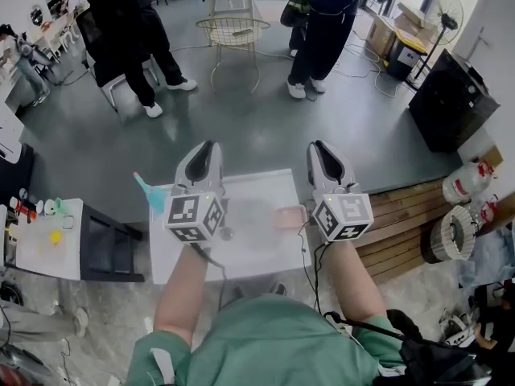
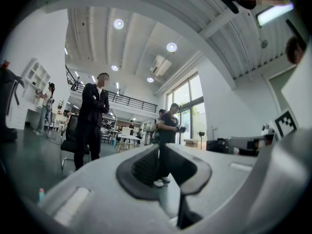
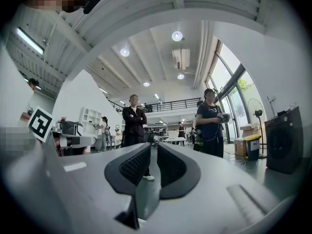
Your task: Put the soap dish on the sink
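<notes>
Over the white top (image 1: 257, 187): both grippers held up, tips past the far edge.
Left gripper (image 1: 207, 146) (image 2: 160, 152): jaws almost together, just a thin slit, holding nothing.
Right gripper (image 1: 320, 145) (image 3: 152, 155): same thin slit, holding nothing.
Soap dish (image 1: 288, 215): pink, flat on the top near its right edge, just beside the right gripper.
Left edge: blue thing (image 1: 151, 191) sticking out.
Sides: small white table (image 1: 48, 252) to the left, wooden boards (image 1: 402, 215) to the right.
Room ahead: wide grey floor (image 1: 265, 127), people standing well away.
</notes>
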Tool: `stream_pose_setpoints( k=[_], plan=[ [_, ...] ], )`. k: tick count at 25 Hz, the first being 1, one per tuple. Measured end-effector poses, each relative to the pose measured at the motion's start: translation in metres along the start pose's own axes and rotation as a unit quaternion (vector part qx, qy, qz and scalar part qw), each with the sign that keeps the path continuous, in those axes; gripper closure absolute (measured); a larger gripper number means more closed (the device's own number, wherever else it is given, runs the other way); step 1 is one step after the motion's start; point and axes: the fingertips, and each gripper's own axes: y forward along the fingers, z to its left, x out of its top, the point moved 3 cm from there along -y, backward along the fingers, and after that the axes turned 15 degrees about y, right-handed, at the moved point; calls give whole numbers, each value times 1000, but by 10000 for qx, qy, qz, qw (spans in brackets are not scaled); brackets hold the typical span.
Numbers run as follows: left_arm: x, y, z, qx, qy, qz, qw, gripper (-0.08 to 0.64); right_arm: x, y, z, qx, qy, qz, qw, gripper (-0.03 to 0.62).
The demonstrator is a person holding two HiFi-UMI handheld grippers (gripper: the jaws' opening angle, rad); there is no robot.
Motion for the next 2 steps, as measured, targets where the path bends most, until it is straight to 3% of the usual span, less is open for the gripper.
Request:
stream_pose_setpoints(
  k=[2],
  plan=[
    [0, -1, -2, 5, -3, 1, 10000, 523, 0, -2, -1, -5, 2, -2, 10000, 549]
  ],
)
